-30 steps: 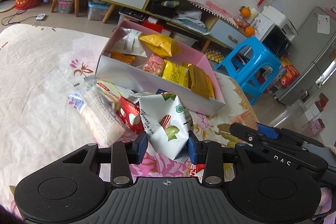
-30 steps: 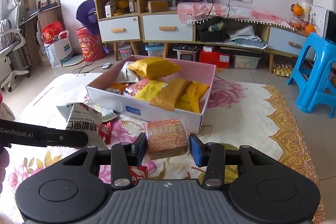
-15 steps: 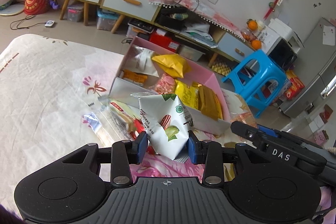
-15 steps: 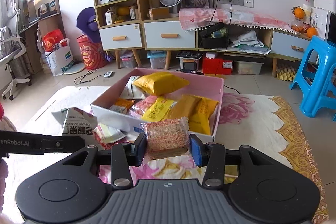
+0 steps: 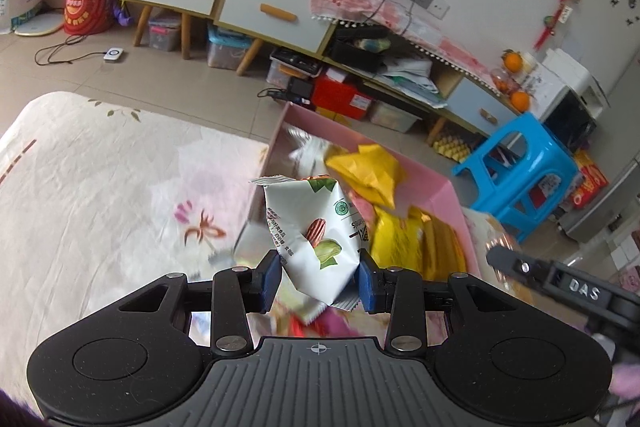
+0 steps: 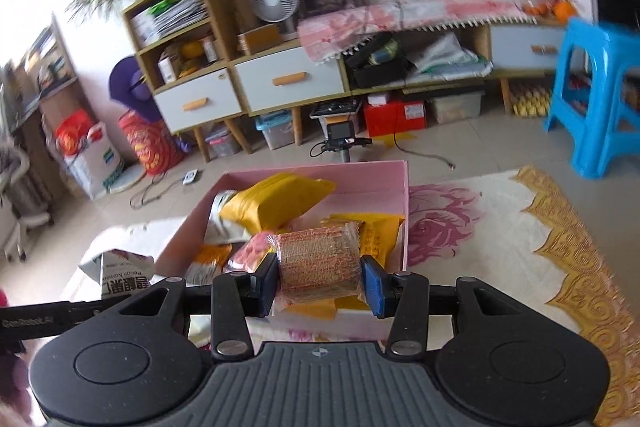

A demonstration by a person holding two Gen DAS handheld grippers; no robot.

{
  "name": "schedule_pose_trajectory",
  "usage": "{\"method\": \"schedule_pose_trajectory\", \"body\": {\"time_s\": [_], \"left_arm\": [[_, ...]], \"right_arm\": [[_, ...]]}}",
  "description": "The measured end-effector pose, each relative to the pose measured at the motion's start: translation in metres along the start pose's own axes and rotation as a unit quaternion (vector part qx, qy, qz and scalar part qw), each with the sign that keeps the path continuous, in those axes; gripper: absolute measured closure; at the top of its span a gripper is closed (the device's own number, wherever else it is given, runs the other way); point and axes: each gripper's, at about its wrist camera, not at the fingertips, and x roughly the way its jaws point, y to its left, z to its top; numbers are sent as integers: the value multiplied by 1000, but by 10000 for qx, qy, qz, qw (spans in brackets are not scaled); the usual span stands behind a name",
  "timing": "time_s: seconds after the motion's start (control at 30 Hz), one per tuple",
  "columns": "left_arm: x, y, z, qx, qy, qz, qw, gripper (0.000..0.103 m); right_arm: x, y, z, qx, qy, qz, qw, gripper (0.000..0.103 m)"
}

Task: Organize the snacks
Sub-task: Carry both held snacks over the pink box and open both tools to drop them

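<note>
Left wrist view: left gripper (image 5: 319, 280) clamped on white nut packet (image 5: 310, 235), lower centre of frame, lifted before near-left corner of pink box (image 5: 448, 193). Packet crinkly foil, likely light and puffy; pinched at lower body, top seam free; probably slippery under a loose squeeze. Right wrist view: right gripper (image 6: 320, 285) clamped on clear-wrapped cracker stack (image 6: 318, 263), centre frame, poised above box interior, over yellow packets (image 6: 376, 237) and large yellow bag (image 6: 280, 201). Stack stiff yet brittle; broad flat sides held, best grip; gentle squeeze advised. Box on floral cloth (image 6: 500, 227). Blue stool (image 6: 596, 99) upper right.
</note>
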Motion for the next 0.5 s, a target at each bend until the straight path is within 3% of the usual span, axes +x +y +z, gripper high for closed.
{"method": "schedule_pose_trajectory", "body": {"time_s": [0.23,0.4,0.5], "left_arm": [[29,-11,18,265,-84,192,9994,67],[47,-10,18,341,-245,275,9987,66],[56,-5,16,266,-251,376,9986,62]], "right_arm": [[28,-8,5,704,131,177,9973,67],[38,-5,2,778,84,224,9967,66],[40,-7,2,821,7,208,9964,60]]}}
